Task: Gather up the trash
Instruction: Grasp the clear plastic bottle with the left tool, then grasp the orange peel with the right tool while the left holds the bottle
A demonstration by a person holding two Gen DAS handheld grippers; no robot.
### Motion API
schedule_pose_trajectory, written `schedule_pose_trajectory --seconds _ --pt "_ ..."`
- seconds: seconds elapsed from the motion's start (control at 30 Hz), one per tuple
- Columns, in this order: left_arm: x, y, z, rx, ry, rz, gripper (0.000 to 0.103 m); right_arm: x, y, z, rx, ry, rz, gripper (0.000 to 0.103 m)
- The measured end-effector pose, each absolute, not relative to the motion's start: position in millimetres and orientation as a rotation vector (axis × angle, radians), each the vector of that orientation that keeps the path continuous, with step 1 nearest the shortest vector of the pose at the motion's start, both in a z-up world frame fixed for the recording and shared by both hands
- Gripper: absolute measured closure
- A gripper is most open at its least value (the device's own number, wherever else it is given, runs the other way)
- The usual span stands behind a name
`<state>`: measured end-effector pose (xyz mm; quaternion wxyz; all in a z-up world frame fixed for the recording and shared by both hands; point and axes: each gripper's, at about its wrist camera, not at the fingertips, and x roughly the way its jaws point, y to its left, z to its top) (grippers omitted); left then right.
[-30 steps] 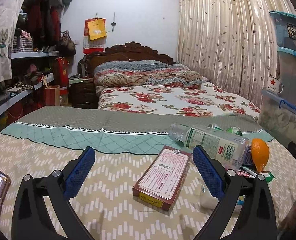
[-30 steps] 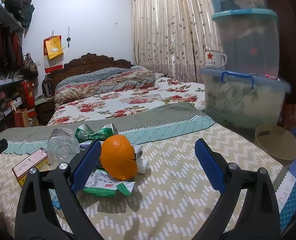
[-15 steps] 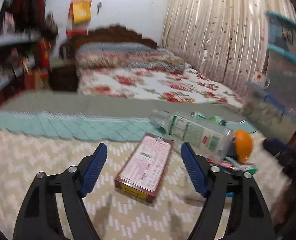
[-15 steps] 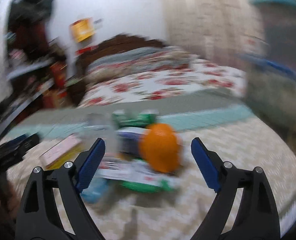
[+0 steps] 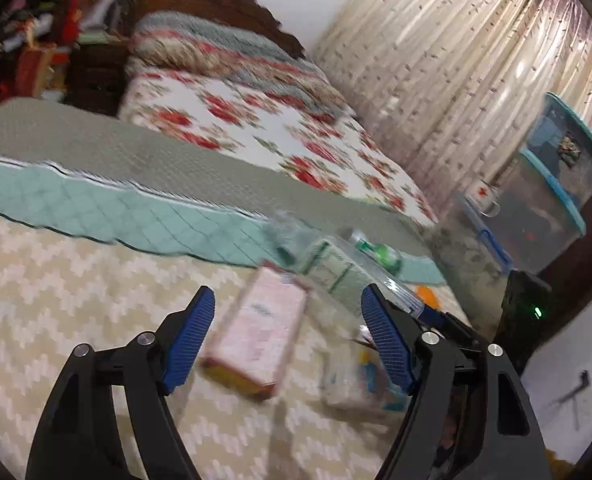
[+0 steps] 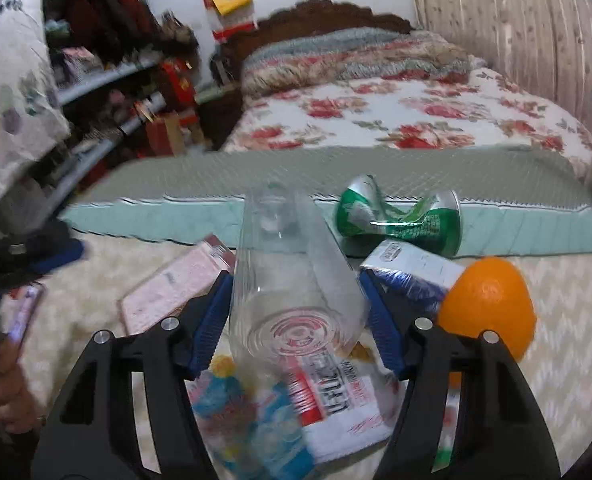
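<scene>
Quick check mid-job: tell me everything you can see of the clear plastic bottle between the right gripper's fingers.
The clear plastic bottle lies on its side on the patterned bedspread, ringed base toward the camera, neck pointing away. It looks empty, with ribbed walls. It rests across a red-and-white wrapper. The right gripper straddles its base, jaws closing; whether the blue pads press it yet is unclear.

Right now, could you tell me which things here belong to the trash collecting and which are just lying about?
Trash: clear plastic bottle, crushed green can, pink box, wrappers, orange peel.

Lying about: floral bed, storage bins, mug, curtain.
</scene>
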<state>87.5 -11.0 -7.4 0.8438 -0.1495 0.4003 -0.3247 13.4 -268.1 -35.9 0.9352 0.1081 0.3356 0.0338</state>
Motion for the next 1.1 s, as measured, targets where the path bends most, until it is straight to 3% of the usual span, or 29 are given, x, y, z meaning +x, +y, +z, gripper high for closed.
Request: schedule_pose_trajectory --seconds 0.13,0.27,0.3,0.43,0.7,0.87,1.0,1.1 --pt "87 -22 -8 -0.334 0.899 -0.765 0.012 -37 -217 -23 0.021 0.566 0.033 0.037" --pt "84 -38 -15 -0.271 0.957 -0.801 0.012 -83 -154 -30 -0.225 0.454 0.07 0.037" --pt "83 -43 -20 -0.239 0.984 -0.789 0.008 -89 -144 -32 -0.247 0.454 0.103 0.037" --pt "73 -49 -31 -0.148 1.002 -0.752 0.016 -113 -114 -44 -0.294 0.438 0.29 0.026" --pt "55 -44 -44 -0.06 0.998 -0.728 0.021 -120 -177 -38 -0.076 0.479 0.278 0.026" --pt "42 -40 -40 -0.037 0.98 -0.722 0.021 -127 -248 -34 0.072 0.496 0.057 0.039" --pt "25 -41 -33 0.009 0.955 -0.718 0.02 -99 -295 -41 0.175 0.605 -0.095 0.054" --pt "11 -44 -29 0.063 0.941 -0.693 0.014 -74 -311 -51 0.202 0.666 -0.102 0.057"
